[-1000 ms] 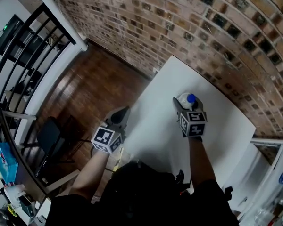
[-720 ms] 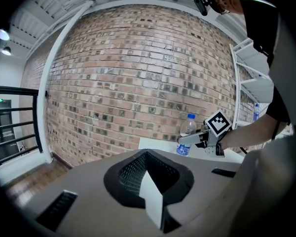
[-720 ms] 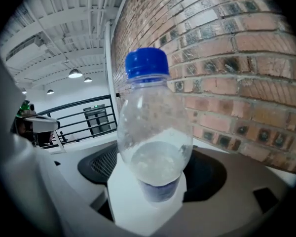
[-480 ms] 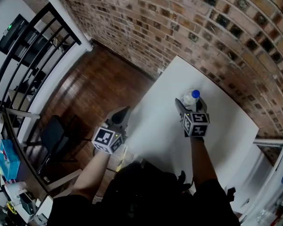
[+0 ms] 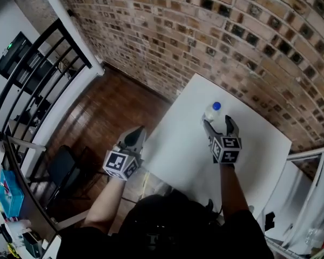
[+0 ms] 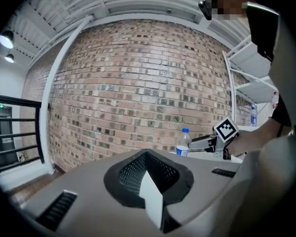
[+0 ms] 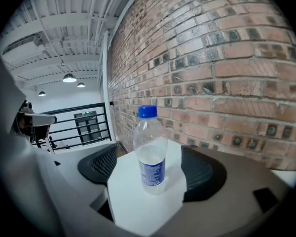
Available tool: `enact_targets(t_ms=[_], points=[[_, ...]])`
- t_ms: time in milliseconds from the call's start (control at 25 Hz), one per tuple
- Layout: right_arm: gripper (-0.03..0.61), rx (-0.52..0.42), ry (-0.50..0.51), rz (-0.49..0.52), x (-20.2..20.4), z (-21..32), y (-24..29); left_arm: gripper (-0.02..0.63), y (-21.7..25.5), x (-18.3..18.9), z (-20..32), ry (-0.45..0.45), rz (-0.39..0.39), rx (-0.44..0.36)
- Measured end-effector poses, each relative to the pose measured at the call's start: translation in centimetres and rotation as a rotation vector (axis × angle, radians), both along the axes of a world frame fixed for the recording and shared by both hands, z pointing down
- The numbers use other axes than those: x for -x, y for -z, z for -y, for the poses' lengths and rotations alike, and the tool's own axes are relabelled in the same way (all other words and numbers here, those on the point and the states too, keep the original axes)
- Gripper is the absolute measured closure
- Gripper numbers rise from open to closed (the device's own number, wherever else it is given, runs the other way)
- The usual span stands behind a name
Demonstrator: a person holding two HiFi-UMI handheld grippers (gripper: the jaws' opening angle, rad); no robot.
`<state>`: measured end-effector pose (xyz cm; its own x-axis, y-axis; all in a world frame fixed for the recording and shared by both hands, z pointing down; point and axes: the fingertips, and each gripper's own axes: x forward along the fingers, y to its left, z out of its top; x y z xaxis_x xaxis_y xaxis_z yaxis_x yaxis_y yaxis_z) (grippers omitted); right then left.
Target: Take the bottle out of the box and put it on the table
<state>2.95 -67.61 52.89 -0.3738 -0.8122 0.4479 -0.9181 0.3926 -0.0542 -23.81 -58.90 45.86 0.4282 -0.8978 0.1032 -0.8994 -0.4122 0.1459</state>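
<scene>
Print on the bottle (image 7: 150,149) is too small to read.

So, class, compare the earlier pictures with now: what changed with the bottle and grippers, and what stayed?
The right gripper has just been opening its jaws, has let go of the bottle and has drawn back slightly towards the person; its pads no longer touch it. The bottle stayed upright on the white table, and the left gripper stayed shut and empty beside the table.

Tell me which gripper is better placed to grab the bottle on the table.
Right. The right gripper, jaws just opened, points at the upright bottle without touching it; the left gripper, jaws together, hangs beyond the table edge.
</scene>
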Motion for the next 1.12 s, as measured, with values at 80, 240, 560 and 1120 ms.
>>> enact_targets(t_ms=[80, 240, 560, 1120], points=[[0.164, -0.023, -0.012, -0.017, -0.4, -1.1, 1.1, 0.620, 0.6, -0.1, -0.5, -0.013, 0.010, -0.011], [0.183, -0.083, -0.084, 0.007, -2.3, -3.9, 4.4, 0.620, 2.5, -1.1, -1.0, -0.065, -0.038, -0.063], [0.575, -0.373, -0.238, 0.174, -7.8, -15.1, 12.3, 0.620, 5.4, -3.8, -3.4, -0.190, -0.071, -0.151], [0.577, -0.545, -0.466, 0.114, -14.5, -33.7, 18.2, 0.620, 8.8, -10.1, -9.2, -0.384, -0.195, -0.179]])
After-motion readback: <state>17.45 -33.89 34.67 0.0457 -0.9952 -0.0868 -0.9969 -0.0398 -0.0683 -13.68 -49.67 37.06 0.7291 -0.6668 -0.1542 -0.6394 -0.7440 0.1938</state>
